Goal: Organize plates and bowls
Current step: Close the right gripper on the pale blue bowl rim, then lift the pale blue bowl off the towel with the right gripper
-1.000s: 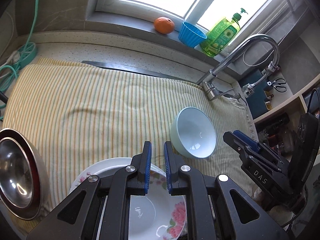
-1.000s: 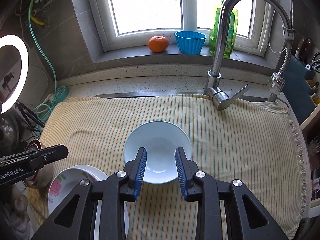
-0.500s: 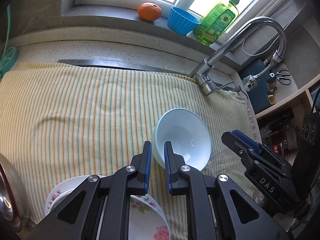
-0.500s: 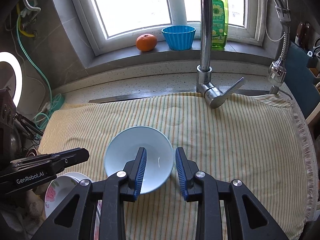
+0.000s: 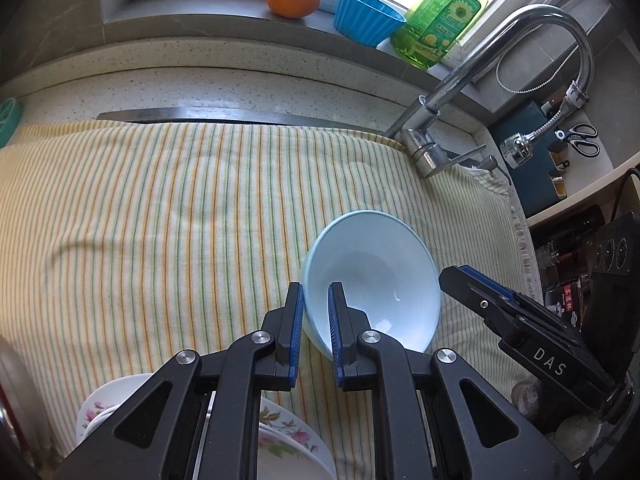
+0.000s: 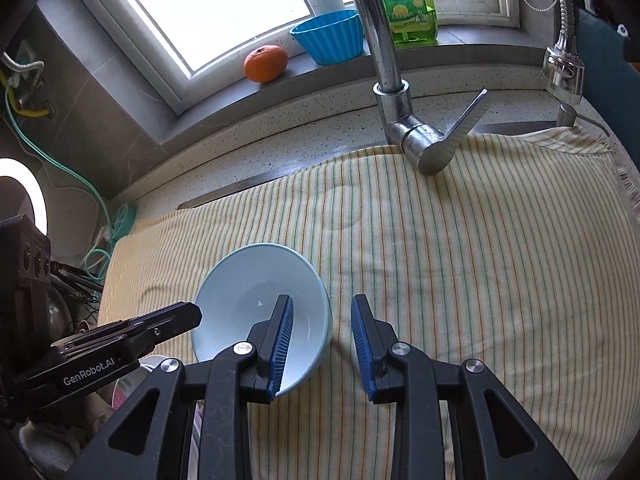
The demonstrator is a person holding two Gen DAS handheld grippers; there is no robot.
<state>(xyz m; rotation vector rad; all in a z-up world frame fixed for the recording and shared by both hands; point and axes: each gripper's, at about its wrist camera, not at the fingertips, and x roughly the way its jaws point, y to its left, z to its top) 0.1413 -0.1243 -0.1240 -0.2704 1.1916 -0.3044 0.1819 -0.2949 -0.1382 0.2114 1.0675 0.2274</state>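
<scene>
A striped cloth (image 5: 160,208) covers the counter under a window. The light blue bowl (image 5: 372,276) sits near the cloth's front edge and now looks closer than before. The left hand-held gripper (image 5: 314,312), nearly pressed together, straddles its rim. The right hand-held gripper (image 6: 322,328), marked "DAS", is spread a little over the other rim.

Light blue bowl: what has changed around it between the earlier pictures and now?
Both hands came forward and down toward the light blue bowl. The right gripper, open, now straddles its rim; the left gripper, shut, is at the opposite rim. Nothing was grasped. The bowl stayed on the striped cloth, and both jaw gaps are unchanged.
</scene>
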